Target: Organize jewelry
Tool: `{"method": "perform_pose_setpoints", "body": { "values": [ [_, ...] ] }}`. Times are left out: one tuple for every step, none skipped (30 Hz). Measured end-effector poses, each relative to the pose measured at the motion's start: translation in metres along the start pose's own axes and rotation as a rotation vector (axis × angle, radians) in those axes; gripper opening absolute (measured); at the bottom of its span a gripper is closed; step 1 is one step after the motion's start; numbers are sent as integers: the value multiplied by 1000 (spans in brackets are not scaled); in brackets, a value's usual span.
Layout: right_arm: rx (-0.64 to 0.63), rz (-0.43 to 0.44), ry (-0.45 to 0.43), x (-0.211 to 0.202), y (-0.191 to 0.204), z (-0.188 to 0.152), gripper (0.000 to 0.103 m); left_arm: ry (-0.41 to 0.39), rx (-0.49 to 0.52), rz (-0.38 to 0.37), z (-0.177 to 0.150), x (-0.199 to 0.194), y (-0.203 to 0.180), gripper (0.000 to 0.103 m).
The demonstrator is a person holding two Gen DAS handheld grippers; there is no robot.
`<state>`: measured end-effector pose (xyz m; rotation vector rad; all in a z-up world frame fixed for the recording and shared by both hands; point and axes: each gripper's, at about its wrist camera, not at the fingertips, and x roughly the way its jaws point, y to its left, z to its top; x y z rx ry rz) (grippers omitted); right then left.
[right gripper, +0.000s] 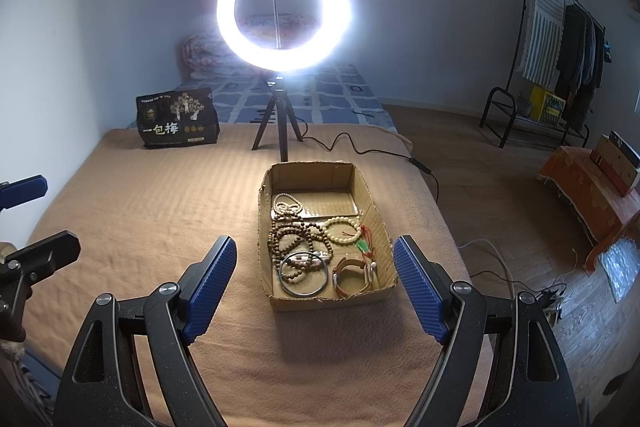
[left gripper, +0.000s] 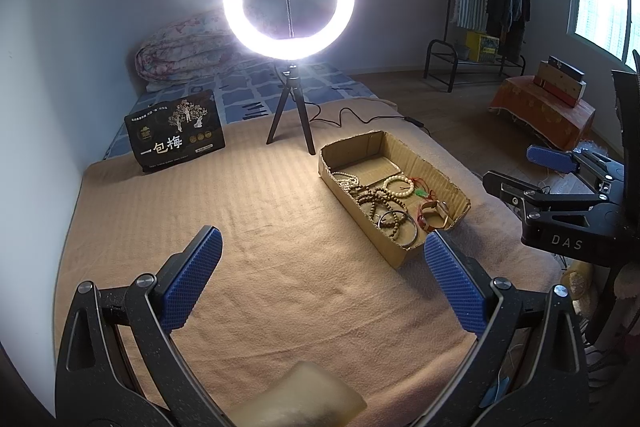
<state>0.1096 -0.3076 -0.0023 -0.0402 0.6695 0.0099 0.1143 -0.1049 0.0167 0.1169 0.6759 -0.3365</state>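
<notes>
- We see a bed (right gripper: 152, 211) covered by a tan ribbed blanket (left gripper: 248, 251), with a blue patterned sheet (right gripper: 344, 99) beyond it.
- On the blanket lies an open cardboard box (right gripper: 384, 223) holding jewelry.
- Behind the box stands a lit ring light (right gripper: 284, 9) on a small black tripod (right gripper: 276, 123).
- A dark snack bag (left gripper: 176, 133) stands upright near the wall.
- The light's black cable (right gripper: 360, 147) trails over the blanket's edge.
- A folded floral quilt (left gripper: 180, 51) rests on the sheet.

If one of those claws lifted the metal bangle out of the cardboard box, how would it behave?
The metal bangle looks like a thin rigid hoop, so it probably keeps its shape. Its smooth shine suggests it could slip between the pads. Brown beads lie across it in the cardboard box, so they may drag along.
</notes>
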Motion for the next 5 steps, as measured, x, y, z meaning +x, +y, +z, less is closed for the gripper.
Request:
{"method": "perform_pose_setpoints", "body": {
  "values": [
    [0, 1, 1, 0, -1, 0, 81, -4, 0, -2, 0, 0, 0, 103],
    [-1, 2, 1, 0, -1, 1, 81, -23, 0, 0, 0, -2, 0, 103],
    [-2, 3, 0, 0, -1, 1, 81, -33, 4, 9, 2, -2, 0, 103],
    [-3, 2, 0, 0, -1, 1, 81, -35, 8, 15, 4, -2, 0, 103],
    [-4, 3, 0, 0, -1, 1, 81, -30, 12, 12, 5, 0, 0, 103]
  ]
}}
